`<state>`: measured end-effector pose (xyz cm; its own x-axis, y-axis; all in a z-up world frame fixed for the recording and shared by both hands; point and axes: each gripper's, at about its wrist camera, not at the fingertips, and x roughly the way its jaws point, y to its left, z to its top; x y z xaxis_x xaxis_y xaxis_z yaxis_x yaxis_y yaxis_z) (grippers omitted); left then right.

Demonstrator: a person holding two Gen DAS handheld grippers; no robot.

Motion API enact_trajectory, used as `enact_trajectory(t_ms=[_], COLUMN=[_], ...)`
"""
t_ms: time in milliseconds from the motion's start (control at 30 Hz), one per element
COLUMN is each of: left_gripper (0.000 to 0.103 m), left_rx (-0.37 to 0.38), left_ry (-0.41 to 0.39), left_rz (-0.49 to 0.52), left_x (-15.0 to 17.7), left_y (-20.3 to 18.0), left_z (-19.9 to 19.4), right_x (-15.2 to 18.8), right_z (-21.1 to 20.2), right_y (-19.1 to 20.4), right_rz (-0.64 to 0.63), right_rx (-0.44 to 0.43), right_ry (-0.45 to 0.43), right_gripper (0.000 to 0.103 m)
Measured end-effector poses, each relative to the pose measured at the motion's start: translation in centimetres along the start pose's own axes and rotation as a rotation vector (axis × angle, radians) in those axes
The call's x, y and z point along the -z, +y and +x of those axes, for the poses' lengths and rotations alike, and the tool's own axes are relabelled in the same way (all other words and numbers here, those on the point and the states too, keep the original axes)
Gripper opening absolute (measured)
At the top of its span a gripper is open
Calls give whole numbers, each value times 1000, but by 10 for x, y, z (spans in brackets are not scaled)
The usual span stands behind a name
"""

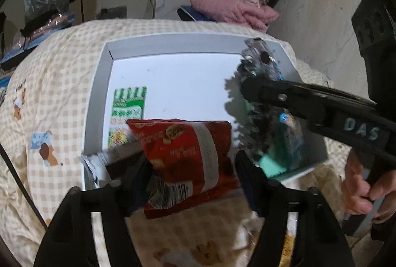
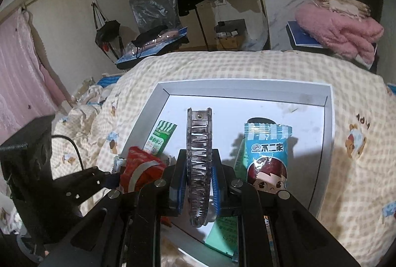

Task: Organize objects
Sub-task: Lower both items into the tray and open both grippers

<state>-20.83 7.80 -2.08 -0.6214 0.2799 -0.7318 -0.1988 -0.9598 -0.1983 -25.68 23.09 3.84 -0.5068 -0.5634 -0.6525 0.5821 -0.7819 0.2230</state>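
You've got both hands loaded over the white tray (image 2: 328, 133) on the bed's checked quilt (image 2: 272, 66). Your right gripper (image 2: 199, 189) has its jaws clamped on the clear hair clip (image 2: 199, 155), held upright above the tray's middle. Your left gripper (image 1: 188, 182) has its jaws closed on the red snack bag (image 1: 188, 153), hanging at the tray's near rim, about 6 o'clock in the left view.

Already in the tray: the green-striped packet (image 2: 160, 138) toward 9 o'clock in the right view, the blue Fujiya candy pack (image 2: 268, 155) at 3 o'clock with a mint-green packet (image 2: 222, 234) tucked under it nearer you. So I'd call this past halfway, with two items in hand yet to land; more packaging shows blurred on the quilt below the left jaws.

Room-wise, the far half of the tray, 12 o'clock, is bare white. The gap between green packet and candy pack is narrow, right under the clip. Watch the tray walls and your two grippers, which sit close together.
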Motion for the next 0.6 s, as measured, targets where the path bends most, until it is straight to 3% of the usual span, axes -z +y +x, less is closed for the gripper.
enact_trajectory(t_ms=[67, 167, 200, 233, 267, 300, 467, 600], left_gripper=[81, 81, 81, 81, 81, 81, 81, 81], left_rx=[75, 53, 41, 38, 41, 46, 31, -6], left_ry=[-19, -20, -15, -11, -11, -18, -74, -149], left_rz=[-21, -25, -34, -49, -72, -101, -191, -192], left_x=[1, 0, -1, -1, -2, -2, -2, -3], left_y=[-2, -3, -1, 1, 6, 11, 29, 23], left_z=[-7, -9, -9, -10, -11, -13, -39, -78], right_x=[0, 1, 1, 1, 0, 1, -3, -4], right_z=[0, 2, 3, 2, 0, -4, -21, -48], right_y=[4, 9, 11, 12, 12, 14, 15, 19], right_rz=[-25, -44, -41, -39, -40, -47, -32, -13], right_rx=[3, 31, 48, 57, 60, 60, 49, 15], right_ry=[5, 16, 16, 7, -5, -32, -55, -93], right_gripper=[19, 21, 32, 58, 71, 77, 77, 77])
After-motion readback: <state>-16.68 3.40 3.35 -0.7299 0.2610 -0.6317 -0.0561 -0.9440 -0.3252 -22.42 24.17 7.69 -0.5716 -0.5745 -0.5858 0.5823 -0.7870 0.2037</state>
